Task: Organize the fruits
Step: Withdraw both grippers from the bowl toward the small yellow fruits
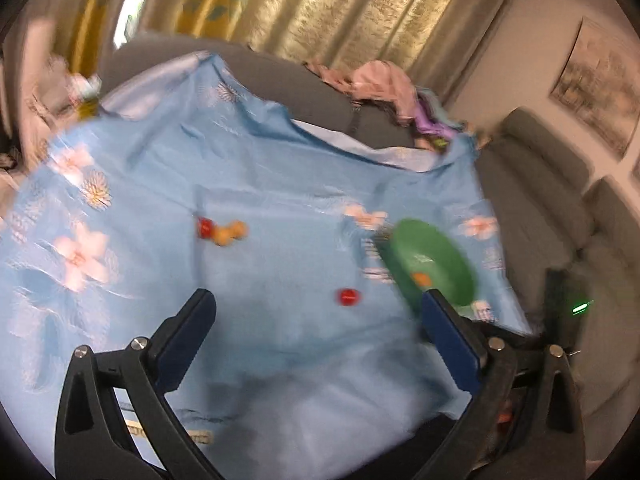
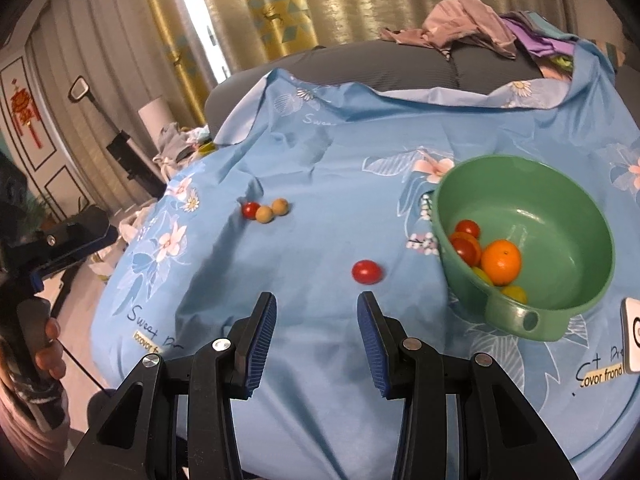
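A green bowl (image 2: 560, 296) stands on the blue floral cloth at the right and holds an orange (image 2: 501, 261), cherry tomatoes and yellow fruits. A lone cherry tomato (image 2: 366, 271) lies on the cloth just beyond my right gripper (image 2: 318, 306), which is open and empty. Farther back lie a cherry tomato (image 2: 250, 210) and two tan round fruits (image 2: 272, 210) touching each other. My left gripper (image 1: 320, 304) is open and empty above the cloth; its blurred view shows the lone tomato (image 1: 348, 297), the far cluster (image 1: 220, 231) and the bowl (image 1: 436, 264).
The blue cloth (image 2: 320, 152) covers a grey sofa-like surface. A pile of clothes (image 2: 480, 24) lies at the back. A white card (image 2: 632, 336) lies at the right edge. The left gripper and the hand holding it show at far left (image 2: 60, 240). Curtains hang behind.
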Demonstrator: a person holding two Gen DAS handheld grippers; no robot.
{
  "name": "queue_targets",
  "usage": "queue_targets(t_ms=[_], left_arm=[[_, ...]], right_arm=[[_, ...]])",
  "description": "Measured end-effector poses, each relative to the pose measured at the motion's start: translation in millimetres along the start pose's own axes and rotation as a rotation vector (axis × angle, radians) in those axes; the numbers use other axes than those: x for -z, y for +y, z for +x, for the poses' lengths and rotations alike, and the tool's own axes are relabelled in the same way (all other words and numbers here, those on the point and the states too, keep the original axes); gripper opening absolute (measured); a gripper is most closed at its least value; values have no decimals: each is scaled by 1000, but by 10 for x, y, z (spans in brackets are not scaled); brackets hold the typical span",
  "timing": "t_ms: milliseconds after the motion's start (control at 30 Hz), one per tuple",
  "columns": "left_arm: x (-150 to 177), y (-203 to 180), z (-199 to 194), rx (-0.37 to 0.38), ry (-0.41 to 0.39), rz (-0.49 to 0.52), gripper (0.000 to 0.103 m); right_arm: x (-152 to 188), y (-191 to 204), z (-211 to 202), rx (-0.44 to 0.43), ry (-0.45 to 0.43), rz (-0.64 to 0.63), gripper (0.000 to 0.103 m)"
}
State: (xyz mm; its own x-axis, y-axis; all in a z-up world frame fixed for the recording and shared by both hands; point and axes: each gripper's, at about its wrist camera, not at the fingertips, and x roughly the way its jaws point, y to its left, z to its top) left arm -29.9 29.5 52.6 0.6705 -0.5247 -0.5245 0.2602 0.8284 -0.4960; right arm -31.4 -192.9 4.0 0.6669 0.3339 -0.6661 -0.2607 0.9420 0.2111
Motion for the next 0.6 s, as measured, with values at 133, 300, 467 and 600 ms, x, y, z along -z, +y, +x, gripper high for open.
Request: queue_targets(t_ms=[133,300,467,600], left_arm=[[-48,26,-46,33,-37,-54,102],[-44,12,-122,59,-140,-56,102],[-98,37,292,-137,88,8,102],[-28,141,471,-249,123,72,102]], right_arm=[[16,38,29,3,9,-3,42],[14,47,60,10,20,-3,42],[-7,73,124,7,34,-5,42],[-17,93,181,3,43,-22,43]])
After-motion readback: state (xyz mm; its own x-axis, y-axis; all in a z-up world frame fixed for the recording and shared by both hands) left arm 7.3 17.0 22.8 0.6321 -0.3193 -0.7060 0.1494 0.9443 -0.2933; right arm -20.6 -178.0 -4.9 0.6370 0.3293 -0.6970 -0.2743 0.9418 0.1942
